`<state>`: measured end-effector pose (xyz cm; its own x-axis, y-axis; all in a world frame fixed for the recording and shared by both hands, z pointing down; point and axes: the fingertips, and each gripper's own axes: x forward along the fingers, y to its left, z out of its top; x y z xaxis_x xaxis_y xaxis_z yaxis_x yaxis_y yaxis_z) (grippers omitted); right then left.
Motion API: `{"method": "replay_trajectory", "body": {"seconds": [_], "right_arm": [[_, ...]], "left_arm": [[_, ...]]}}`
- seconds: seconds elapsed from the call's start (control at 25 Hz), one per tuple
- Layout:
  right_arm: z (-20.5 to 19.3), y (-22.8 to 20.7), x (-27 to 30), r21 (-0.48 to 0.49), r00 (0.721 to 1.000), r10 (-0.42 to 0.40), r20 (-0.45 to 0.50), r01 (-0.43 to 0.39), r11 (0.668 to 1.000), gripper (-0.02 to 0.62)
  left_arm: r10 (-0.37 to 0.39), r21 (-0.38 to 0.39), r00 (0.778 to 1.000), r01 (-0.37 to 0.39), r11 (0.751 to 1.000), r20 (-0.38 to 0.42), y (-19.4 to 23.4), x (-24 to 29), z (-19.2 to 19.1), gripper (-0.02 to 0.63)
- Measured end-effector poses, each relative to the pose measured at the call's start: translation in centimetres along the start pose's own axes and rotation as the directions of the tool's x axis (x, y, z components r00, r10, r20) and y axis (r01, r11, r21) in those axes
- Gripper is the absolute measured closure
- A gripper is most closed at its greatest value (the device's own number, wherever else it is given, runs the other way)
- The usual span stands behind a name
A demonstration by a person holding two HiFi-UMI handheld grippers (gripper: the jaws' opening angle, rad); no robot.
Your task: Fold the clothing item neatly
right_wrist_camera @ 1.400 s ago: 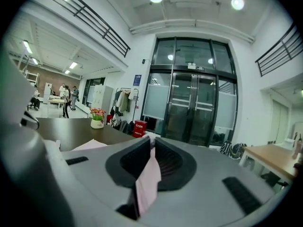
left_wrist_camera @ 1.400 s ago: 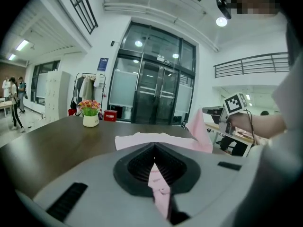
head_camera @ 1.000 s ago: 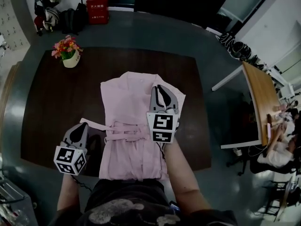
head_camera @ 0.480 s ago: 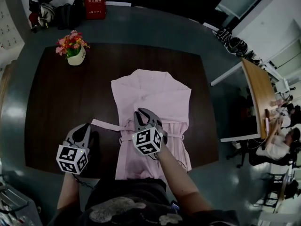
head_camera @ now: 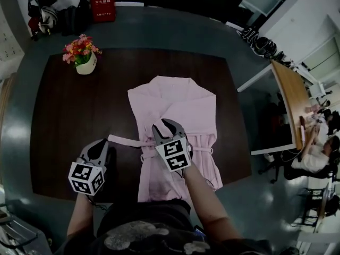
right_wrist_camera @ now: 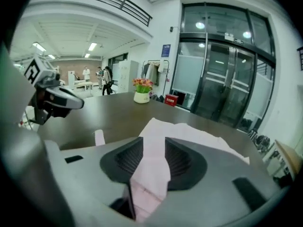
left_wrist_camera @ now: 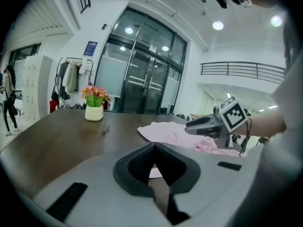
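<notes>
Pink garment [head_camera: 175, 108] spread flat on the dark table [head_camera: 58, 116], collar toward the far edge, hem reaching the near edge, right of the middle. Thin, soft cloth, lightly creased, sides already turned in to a long narrow shape; a flat belt [head_camera: 125, 141] across the waist, its loose end trailing left onto bare wood. Right claw [head_camera: 164, 126] down at the waist now, having dropped from the shoulder area a second ago; jaws just opened, standing apart with a ridge of pink cloth loose between the ribbed pads. Reads as a letting-go: that fold likely laid, a lengthwise fold still to come. Left claw [head_camera: 99, 149] closed on nothing, low over the wood toward the near-left corner, just beside the belt's end. Small white pot of flowers [head_camera: 84, 57] by the far-left corner, well apart
</notes>
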<state>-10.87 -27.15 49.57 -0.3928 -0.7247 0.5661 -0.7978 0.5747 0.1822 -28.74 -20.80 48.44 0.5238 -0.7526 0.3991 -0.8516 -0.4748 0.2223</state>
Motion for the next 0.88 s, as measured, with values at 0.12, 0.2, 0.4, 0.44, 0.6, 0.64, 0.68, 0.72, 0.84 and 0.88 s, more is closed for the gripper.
{"method": "replay_trajectory", "body": {"seconds": [0.12,0.2,0.4,0.44,0.6,0.64,0.68,0.72,0.84,0.88], "right_arm": [[0.3,-1.7,3.0,0.007,0.996,-0.04,-0.085,0.041,0.999,0.48],[-0.4,-2.5,5.4,0.014,0.988,-0.03,-0.15,0.032,0.999,0.48],[-3.3,-3.0,9.0,-0.008,0.948,0.033,-0.317,-0.037,0.999,0.48],[-3.7,-2.9,9.3,-0.011,0.942,0.042,-0.333,-0.049,0.999,0.482],[-1.7,-2.5,9.4,-0.062,0.963,0.007,-0.269,-0.025,0.998,0.581],[-0.4,-2.2,9.4,-0.09,0.973,0.005,-0.232,-0.026,0.996,0.582],[0.9,-1.7,9.5,-0.125,0.981,0.011,-0.193,-0.035,0.992,0.583],[2.3,-1.2,9.7,-0.166,0.988,0.023,-0.155,-0.049,0.985,0.583],[5.0,0.7,10.6,-0.284,0.994,0.076,-0.08,-0.095,0.954,0.583],[5.4,1.3,11.0,-0.303,0.993,0.096,-0.068,-0.112,0.946,0.583]], "left_arm": [[-0.009,-0.006,1.0,0.009,1.0,0.001,0.6,0.2,0.1,0.595],[-0.013,-0.013,1.0,0.013,1.0,0.002,1.1,0.3,0.1,0.595],[-0.003,-0.038,1.0,0.003,0.999,0.003,2.6,0.3,0.2,0.595],[0.001,-0.045,1.0,-0.001,0.999,0.003,3.0,0.3,0.2,0.595],[0.017,-0.077,1.0,-0.017,0.997,-0.003,4.3,0.2,-0.6,0.595],[0.022,-0.084,1.0,-0.023,0.996,-0.008,4.6,0.2,-0.8,0.595],[0.027,-0.091,1.0,-0.028,0.995,-0.013,4.8,0.1,-1.1,0.595],[0.031,-0.096,0.999,-0.033,0.995,-0.017,5.1,0.1,-1.2,0.595],[0.046,-0.11,0.999,-0.048,0.993,-0.019,5.7,0.0,-1.5,0.595],[0.05,-0.114,0.999,-0.052,0.992,-0.02,5.9,-0.1,-1.6,0.595]]}}
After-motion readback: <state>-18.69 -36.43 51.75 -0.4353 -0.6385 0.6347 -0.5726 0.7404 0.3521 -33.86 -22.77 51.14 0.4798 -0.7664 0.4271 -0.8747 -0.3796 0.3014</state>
